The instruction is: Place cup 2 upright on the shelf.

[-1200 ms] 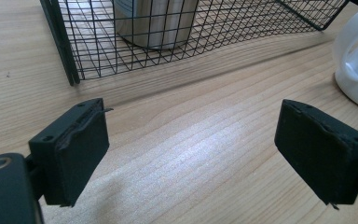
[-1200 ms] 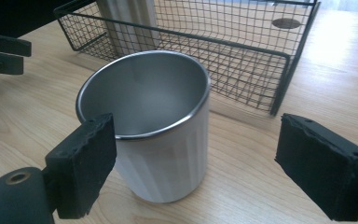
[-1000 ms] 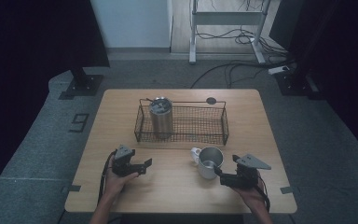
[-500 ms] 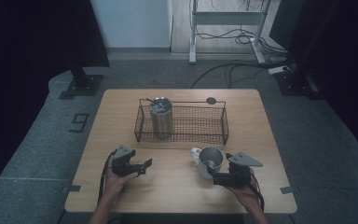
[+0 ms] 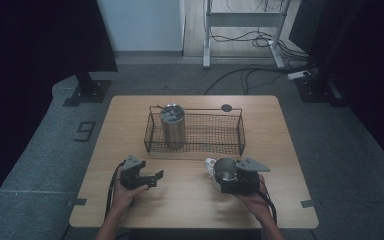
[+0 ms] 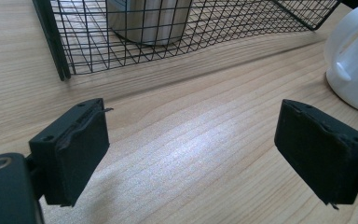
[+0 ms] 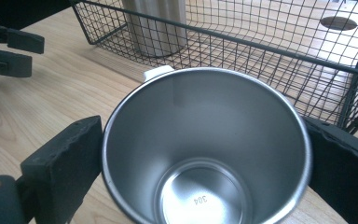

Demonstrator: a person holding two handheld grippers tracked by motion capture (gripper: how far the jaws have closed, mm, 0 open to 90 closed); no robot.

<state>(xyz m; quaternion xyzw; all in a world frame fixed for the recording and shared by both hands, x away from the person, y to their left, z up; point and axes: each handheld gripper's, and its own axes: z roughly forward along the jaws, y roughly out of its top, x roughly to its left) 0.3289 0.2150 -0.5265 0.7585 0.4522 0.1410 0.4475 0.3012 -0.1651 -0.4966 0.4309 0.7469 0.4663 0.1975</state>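
Two black jaws of the right gripper (image 7: 200, 154) sit pressed against either side of a steel cup (image 7: 205, 149), clamping it by its rim with the mouth turned up toward the camera. Over on the other side, the left gripper (image 6: 200, 154) holds nothing, its jaws parted over bare wood. The wire basket (image 5: 240, 131) in the middle of the table (image 5: 280, 200) is the thing to steer by: the gripped cup stands just in front of its long near side, toward the right end, and a white mug (image 5: 209, 165) sits right beside the cup on its left. One steel tumbler (image 5: 172, 124) already stands inside the basket at its left end, so I'd judge the job about half done, with the cup caught but not yet carried over the near rail. From above you get the whole layout and both hands; the right gripper view gives the stamped mark in the cup's bottom, while the left gripper view catches the white mug's rounded side and the basket's near corner.
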